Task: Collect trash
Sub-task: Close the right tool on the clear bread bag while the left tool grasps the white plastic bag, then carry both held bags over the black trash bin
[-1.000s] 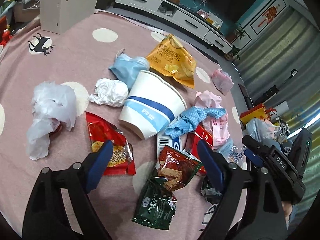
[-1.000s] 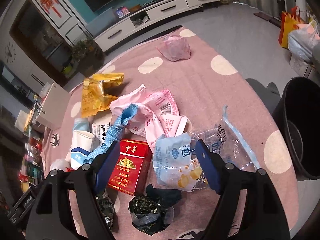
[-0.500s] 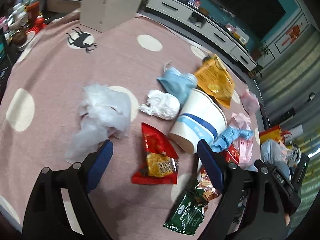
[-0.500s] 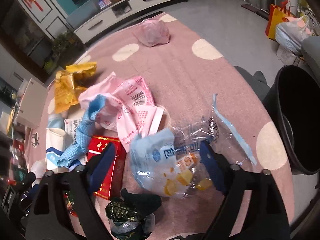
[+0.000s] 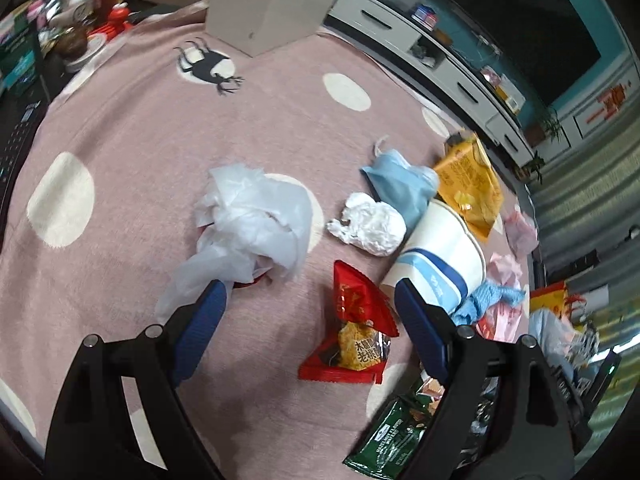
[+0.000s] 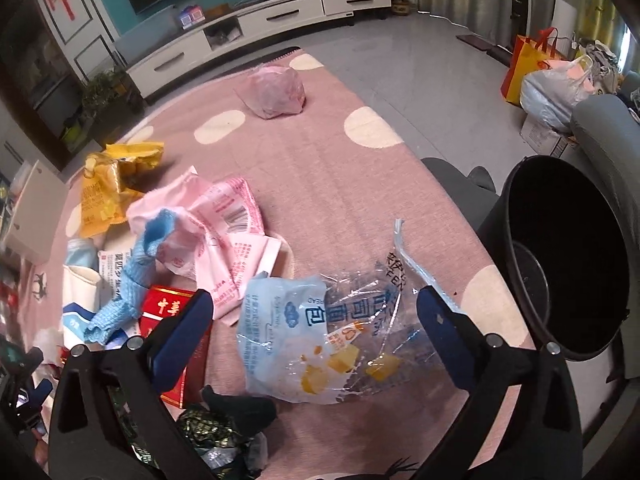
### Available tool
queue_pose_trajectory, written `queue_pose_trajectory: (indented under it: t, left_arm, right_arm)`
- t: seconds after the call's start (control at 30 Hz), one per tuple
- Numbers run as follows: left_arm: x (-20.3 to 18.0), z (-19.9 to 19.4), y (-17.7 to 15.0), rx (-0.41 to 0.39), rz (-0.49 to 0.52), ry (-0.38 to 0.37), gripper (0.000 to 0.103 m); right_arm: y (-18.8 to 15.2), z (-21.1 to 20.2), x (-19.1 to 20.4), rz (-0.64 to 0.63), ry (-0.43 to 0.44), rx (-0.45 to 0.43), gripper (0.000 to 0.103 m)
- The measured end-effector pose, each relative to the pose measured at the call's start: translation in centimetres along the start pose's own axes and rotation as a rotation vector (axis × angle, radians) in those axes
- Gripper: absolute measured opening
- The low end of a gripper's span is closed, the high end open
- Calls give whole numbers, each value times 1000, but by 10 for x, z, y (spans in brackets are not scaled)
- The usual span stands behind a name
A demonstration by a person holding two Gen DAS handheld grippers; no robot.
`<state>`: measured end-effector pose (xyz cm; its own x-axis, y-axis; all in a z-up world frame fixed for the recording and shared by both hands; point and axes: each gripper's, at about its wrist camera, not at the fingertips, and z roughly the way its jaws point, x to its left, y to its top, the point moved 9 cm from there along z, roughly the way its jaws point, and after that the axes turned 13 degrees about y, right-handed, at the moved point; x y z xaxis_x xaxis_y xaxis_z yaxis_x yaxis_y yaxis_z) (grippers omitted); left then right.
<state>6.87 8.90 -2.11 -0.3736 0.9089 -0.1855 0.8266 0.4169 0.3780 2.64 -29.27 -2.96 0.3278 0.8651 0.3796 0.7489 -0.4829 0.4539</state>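
Trash lies scattered on a pink dotted rug (image 5: pixel 132 128). My left gripper (image 5: pixel 309 285) is open above the rug. A crumpled white plastic bag (image 5: pixel 256 224) lies by its left finger, and a red snack packet (image 5: pixel 356 328) lies just inside its right finger. Beyond them are a white tissue wad (image 5: pixel 368 226) and a tipped paper cup (image 5: pixel 440 256). My right gripper (image 6: pixel 314 294) hangs over a clear blue bread bag (image 6: pixel 320 336). Its jaws are opening and the pads do not touch the bag. A black bin (image 6: pixel 568 256) stands to the right.
Pink wrappers (image 6: pixel 224 232), a blue cloth (image 6: pixel 132 280), a red cigarette pack (image 6: pixel 168 308), a yellow chip bag (image 6: pixel 108 188) and a pink bag (image 6: pixel 276 92) lie on the rug. A white box (image 5: pixel 272 4) stands at its far edge. Bags sit on the floor (image 6: pixel 552 84).
The left gripper has swung left, from over the cup and wrappers to the white plastic bag and red packet. The right jaws have spread wider over the bread bag.
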Motion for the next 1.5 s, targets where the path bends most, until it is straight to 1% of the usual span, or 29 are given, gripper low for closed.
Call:
queue_pose_trajectory:
  t: [0.13,0.2,0.33,0.43,0.5,0.57,0.63,0.67,0.7,0.73,0.77,0.8,0.83,0.93,0.97,1.0,1.1,1.2,1.33,1.5]
  left_arm:
    - [4,-17,8,-61,-23,-23,87]
    - [9,-17,10,-66,-40,-12,88]
    - [18,-1,12,-57,-48,69,88]
    - [18,20,10,-17,-36,89,88]
    - [19,30,9,6,-35,104,86]
    - [21,37,9,6,-28,124,78]
    - [21,42,11,-3,-15,134,60]
    - [21,44,11,-12,-5,137,56]
    - [20,44,13,-27,4,149,47]
    - [19,44,13,-34,23,162,38]
    - [17,44,13,-40,33,158,34]
    - [14,43,12,-39,38,142,27]
    - [12,41,11,-43,45,134,24]
    - [2,29,10,-79,67,128,22]
    - [-3,24,10,-91,78,116,22]
    - [-7,20,9,-100,86,105,22]
    - [-24,5,6,-129,116,58,22]
    - [-36,-5,2,-140,126,22,22]
    - [-58,-24,-7,-178,181,-13,22]
    - [-80,-39,-19,-204,235,-51,22]
  right_arm:
    - [2,-6,-2,0,-8,-19,100]
    - [2,-5,-5,-1,-20,-14,100]
    - [-5,13,-13,1,-45,48,100]
    - [-12,28,-15,12,-41,93,100]
    - [-13,31,-16,9,-43,91,100]
    - [-12,31,-15,2,-43,83,100]
    - [-12,31,-15,-5,-41,75,100]
    - [-12,32,-14,-10,-41,74,100]
    - [-13,33,-14,-23,-42,74,99]
    - [-13,34,-13,-32,-43,75,97]
    - [-14,35,-12,-38,-41,78,90]
    - [-15,36,-11,-40,-27,88,85]
    - [-15,37,-11,-43,-29,90,84]
    - [-14,33,-12,-58,-48,78,67]
    - [-14,32,-12,-56,-47,75,53]
    - [-13,30,-14,-50,-47,76,36]
    - [-13,30,-16,-47,-44,80,33]
    - [-12,26,-16,-41,-28,74,32]
    - [-6,15,-13,-32,5,41,31]
    - [3,-4,-11,-23,23,-16,31]
